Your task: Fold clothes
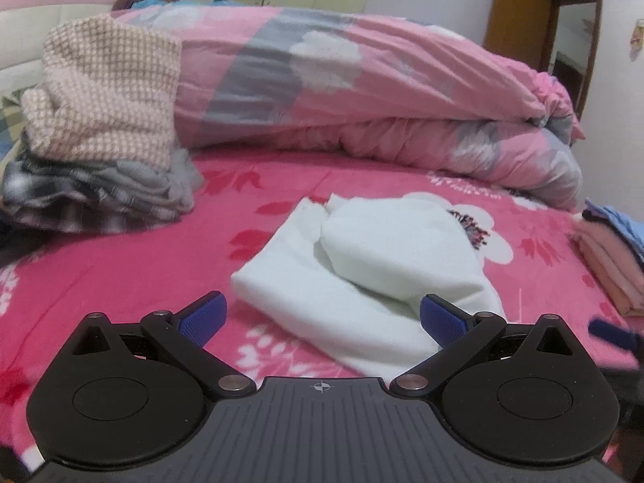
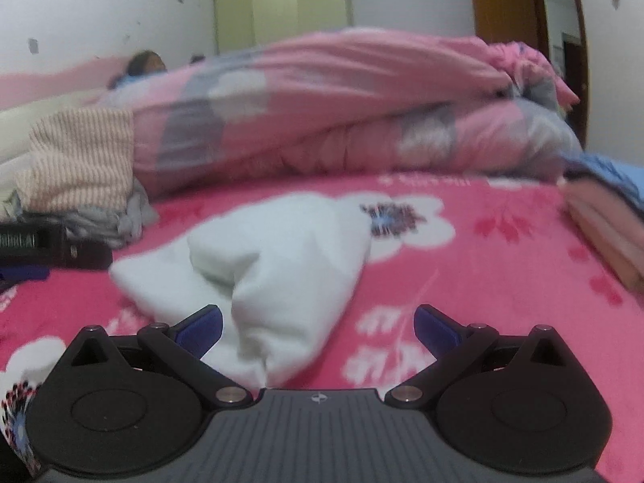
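White garment (image 1: 362,265): folded, laid on pink bedsheet (image 1: 120,281).
Left gripper (image 1: 322,318): jaws spread, garment just ahead (untouched).
Right gripper (image 2: 318,328): jaws spread, garment's near end between them, ungripped.

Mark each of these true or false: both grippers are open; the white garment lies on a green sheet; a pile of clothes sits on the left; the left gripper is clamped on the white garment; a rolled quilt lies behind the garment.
1. Both grippers are open. True: the left gripper and right gripper each have their fingers spread.
2. The white garment lies on a green sheet. False: the bed sheet is pink with flowers.
3. A pile of clothes sits on the left. True.
4. The left gripper is clamped on the white garment. False: it holds nothing.
5. A rolled quilt lies behind the garment. True.
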`<state>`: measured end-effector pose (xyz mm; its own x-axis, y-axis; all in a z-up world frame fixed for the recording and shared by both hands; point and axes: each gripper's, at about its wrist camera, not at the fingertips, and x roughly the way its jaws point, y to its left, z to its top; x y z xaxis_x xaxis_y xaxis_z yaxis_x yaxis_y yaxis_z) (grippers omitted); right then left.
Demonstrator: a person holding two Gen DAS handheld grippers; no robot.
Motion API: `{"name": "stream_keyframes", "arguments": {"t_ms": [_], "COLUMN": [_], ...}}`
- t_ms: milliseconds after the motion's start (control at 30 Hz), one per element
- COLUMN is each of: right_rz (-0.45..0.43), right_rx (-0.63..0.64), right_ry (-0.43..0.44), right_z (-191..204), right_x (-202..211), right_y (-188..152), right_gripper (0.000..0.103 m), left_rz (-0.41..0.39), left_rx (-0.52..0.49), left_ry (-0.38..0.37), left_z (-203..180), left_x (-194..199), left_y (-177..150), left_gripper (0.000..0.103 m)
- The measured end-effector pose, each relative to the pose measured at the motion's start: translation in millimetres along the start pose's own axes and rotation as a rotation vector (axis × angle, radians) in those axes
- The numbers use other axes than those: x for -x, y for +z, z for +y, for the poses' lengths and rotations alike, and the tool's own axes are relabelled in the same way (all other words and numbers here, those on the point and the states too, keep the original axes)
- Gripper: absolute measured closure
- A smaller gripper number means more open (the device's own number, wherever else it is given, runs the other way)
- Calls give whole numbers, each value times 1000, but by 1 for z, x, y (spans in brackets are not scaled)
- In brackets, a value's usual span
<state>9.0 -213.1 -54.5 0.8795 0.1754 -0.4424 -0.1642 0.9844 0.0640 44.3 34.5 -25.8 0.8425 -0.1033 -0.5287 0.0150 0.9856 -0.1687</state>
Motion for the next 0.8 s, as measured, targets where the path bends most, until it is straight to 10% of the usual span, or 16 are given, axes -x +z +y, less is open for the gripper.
{"name": "stream_keyframes", "arguments": {"t_ms": [267, 467, 533, 600, 667, 800], "right_rz": [-35, 59, 111, 155, 144, 91], "right_rx": [92, 271, 325, 371, 326, 31], "right_ry": [130, 233, 234, 181, 149, 139], "right_z": [16, 62, 72, 76, 64, 4], "right_x": [-54, -110, -131, -146, -144, -116], "right_y": [43, 42, 37, 32, 33, 46], "right_gripper": [0, 3, 12, 56, 76, 88], "left_rz": [-54, -8, -4, -2, 9, 39], "left_rx": [-46, 0, 6, 0, -15, -16], "left_ry": [37, 93, 99, 111, 121, 127], "left_z": [9, 32, 38, 40, 41, 43], "left_x": [-25, -48, -54, -59, -63, -69], "left_y": [5, 5, 5, 4, 1, -3], "left_gripper": [5, 46, 50, 59, 69, 76]}}
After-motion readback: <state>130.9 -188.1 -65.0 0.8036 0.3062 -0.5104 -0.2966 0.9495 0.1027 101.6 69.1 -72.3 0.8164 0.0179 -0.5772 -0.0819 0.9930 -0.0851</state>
